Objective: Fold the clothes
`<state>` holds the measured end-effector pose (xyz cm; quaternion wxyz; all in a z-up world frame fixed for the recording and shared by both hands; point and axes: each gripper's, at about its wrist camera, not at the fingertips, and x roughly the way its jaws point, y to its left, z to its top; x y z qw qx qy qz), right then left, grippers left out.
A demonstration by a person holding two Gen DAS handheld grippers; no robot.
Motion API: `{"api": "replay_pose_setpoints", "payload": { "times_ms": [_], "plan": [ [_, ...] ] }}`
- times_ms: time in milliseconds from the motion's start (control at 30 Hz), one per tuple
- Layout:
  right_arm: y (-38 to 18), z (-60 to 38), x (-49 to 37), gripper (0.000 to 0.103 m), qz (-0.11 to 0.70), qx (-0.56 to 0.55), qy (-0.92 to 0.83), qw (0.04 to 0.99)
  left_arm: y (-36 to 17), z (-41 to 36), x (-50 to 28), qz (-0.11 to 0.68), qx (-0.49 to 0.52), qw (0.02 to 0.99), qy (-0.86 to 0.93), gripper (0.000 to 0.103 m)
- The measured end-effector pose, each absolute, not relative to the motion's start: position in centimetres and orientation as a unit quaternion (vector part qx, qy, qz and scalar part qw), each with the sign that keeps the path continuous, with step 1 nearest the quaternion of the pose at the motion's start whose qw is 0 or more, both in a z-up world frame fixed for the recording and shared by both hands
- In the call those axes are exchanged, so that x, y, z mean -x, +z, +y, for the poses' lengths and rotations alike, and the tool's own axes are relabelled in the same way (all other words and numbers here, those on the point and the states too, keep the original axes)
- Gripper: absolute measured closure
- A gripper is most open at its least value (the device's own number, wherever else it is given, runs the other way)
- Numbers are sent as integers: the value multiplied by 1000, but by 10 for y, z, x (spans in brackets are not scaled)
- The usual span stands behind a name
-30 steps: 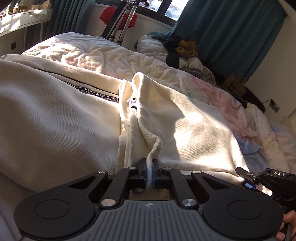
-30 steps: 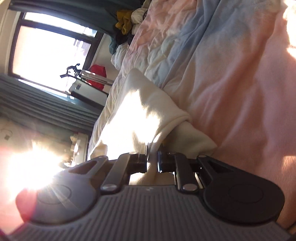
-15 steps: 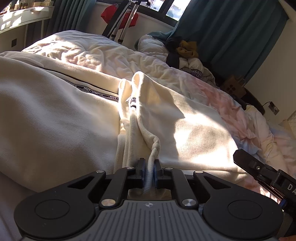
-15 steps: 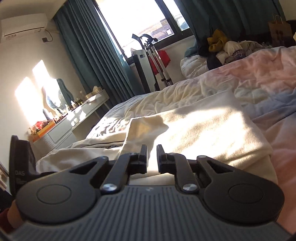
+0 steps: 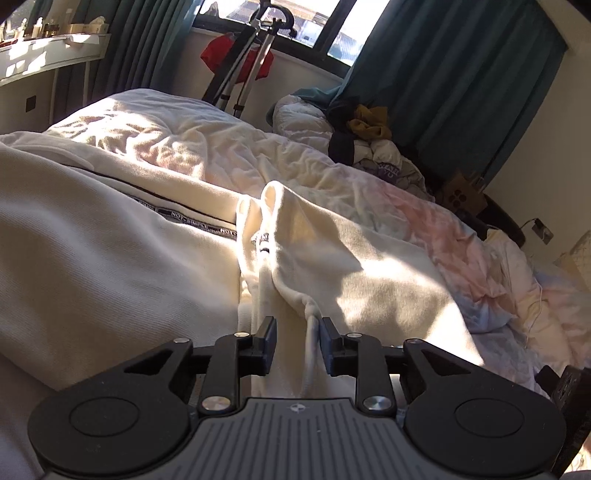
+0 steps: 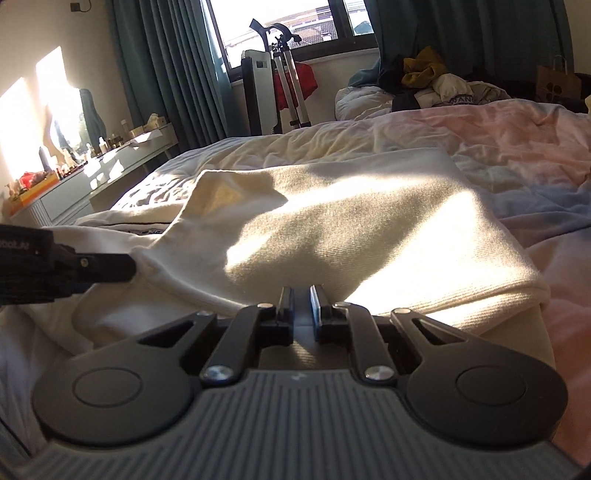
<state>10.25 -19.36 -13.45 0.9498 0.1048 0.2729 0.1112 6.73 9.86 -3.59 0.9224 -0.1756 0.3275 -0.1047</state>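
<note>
Each tool (image 5: 297,341) (image 6: 302,308): black linkage arms, silver screws, blue-lined fingers (image 6: 317,301), ribbed grey body

Hard sunlight is admitted through the window (image 6: 280,33) at the far side of the room. Bright patches and sharp dark shadows are thrown across the cream garment (image 6: 369,229). The wall (image 6: 37,99) is overexposed. Straight lines are bowed at the edges by fisheye distortion.

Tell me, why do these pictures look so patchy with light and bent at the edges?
Left wrist view: low sun throws bright patches and hard shadows across the cream knitted garment, and the teal curtain bows from the fisheye lens. Right wrist view: the window is washed out and sunlight glares on the wall.
</note>
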Motion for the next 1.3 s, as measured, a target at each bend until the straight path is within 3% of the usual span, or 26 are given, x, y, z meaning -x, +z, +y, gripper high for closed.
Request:
{"api": "replay_pose_setpoints", "payload": {
  "times_ms": [267,433,667,1300],
  "plan": [
    [-133,-190,-100,90,272,-95,111,951,-4,172,-53,281,265,922,22,25],
    [-134,-191,-100,90,272,-105,111,950,3,209,-44,258,316,909,90,16],
    [-135,-189,-97,90,268,-104,105,952,0,251,-34,247,385,879,134,13],
    [-128,-173,-90,89,252,-102,118,955,-39,332,-59,295,433,817,240,16]
  ]
}}
